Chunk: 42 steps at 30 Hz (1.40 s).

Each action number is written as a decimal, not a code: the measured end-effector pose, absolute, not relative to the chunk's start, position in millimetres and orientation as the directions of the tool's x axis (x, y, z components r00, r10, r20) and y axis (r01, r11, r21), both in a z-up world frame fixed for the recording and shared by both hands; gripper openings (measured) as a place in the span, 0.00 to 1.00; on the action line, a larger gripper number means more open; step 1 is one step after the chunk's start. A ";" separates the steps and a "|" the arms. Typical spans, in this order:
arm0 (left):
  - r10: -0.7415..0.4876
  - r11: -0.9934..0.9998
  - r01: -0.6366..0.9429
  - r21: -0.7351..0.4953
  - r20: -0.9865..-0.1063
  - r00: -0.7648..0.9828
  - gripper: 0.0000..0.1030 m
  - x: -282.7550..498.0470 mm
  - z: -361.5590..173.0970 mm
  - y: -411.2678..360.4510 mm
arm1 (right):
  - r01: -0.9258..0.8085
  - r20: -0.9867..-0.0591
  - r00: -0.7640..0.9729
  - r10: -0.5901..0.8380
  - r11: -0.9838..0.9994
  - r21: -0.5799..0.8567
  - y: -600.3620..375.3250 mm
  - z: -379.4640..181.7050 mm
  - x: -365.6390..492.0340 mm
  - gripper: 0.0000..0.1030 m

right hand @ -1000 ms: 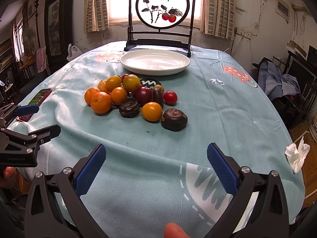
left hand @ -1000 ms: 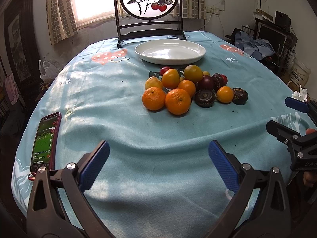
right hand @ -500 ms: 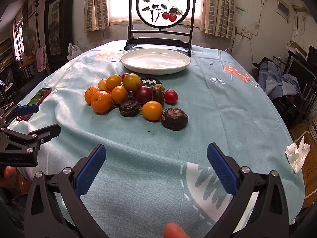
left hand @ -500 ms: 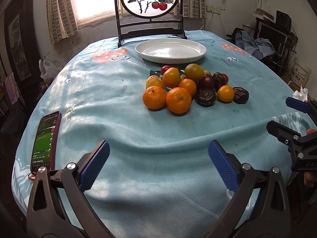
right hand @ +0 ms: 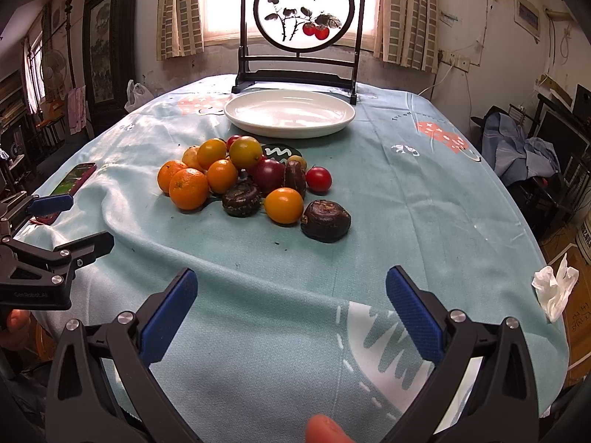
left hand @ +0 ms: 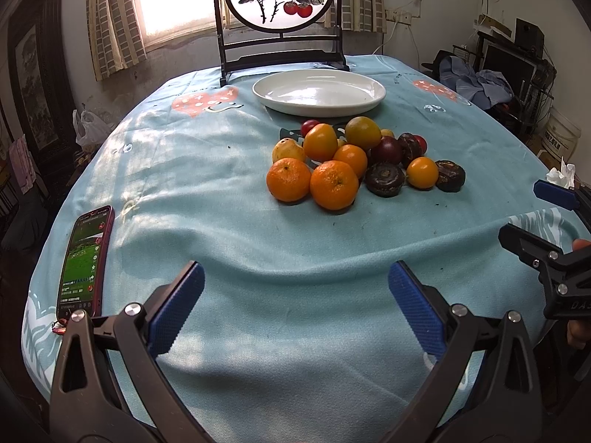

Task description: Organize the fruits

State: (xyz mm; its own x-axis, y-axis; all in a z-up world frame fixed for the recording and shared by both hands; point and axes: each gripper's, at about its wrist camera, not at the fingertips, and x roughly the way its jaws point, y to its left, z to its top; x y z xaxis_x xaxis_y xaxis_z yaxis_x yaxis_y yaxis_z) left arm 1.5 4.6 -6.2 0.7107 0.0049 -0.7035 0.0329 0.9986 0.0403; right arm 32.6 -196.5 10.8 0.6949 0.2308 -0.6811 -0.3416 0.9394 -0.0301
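heaped before the wide white oval plate [left hand: 319, 92] on the teal-clothed counter [left hand: 221, 184], mixed fruits [left hand: 351, 162] partly hide one another; left claw [left hand: 295, 301] and right claw [right hand: 291, 304] gape empty, unmoved.

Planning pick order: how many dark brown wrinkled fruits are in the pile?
3: one dark brown wrinkled fruit at the pile's near right edge, one near the centre front, one upright behind the small orange; others may be hidden.
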 end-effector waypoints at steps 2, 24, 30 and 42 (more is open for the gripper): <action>0.005 0.999 0.033 0.041 -0.704 0.710 0.98 1.6 -6.1 4.6 | -0.341 -0.681 0.694 0.231 0.939 -0.030 -196.4 11.2 32.5 0.99; 0.004 0.999 0.035 0.041 -0.706 0.708 0.98 1.8 -8.2 5.4 | -0.343 -0.684 0.693 0.229 0.939 -0.033 -196.1 8.6 33.1 0.99; 0.005 0.999 0.034 0.040 -0.711 0.703 0.98 1.0 -13.7 7.2 | -0.344 -0.687 0.689 0.229 0.938 -0.032 -195.7 5.6 34.7 0.99; -0.011 1.000 0.004 -0.011 -0.741 0.672 0.98 14.5 -27.0 29.3 | -0.329 -0.686 0.629 0.366 0.925 0.192 -224.8 -7.2 63.8 0.99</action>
